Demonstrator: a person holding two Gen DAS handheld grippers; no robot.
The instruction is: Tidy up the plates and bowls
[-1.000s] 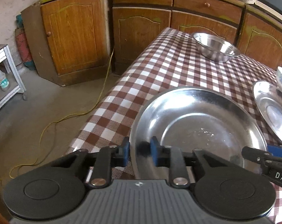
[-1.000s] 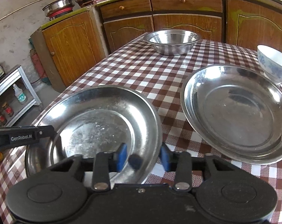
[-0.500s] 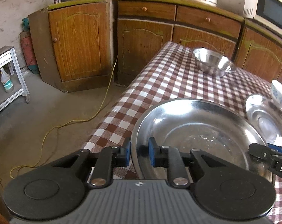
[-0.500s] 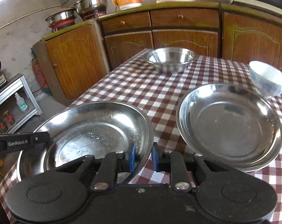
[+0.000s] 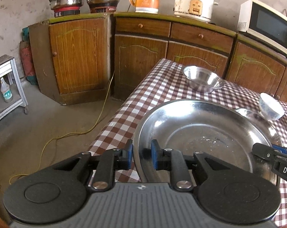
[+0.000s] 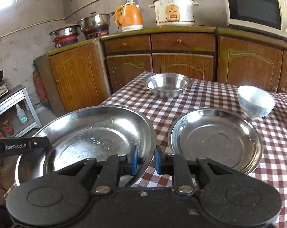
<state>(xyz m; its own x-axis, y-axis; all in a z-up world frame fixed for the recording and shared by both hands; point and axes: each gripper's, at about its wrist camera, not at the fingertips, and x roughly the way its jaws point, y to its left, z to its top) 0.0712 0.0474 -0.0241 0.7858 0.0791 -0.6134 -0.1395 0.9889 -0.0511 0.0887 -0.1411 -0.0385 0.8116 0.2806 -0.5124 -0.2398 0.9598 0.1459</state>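
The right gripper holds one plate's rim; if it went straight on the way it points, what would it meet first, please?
Probably the second steel plate on the table, just beyond the right gripper; depth is uncertain, so it might pass over it towards the steel bowl.

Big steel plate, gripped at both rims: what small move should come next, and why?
Probably carry the big steel plate sideways over the second steel plate and lower it on, to stack them. Left gripper and right gripper are each shut on its rim, and the second plate lies empty on the checked table beside it.
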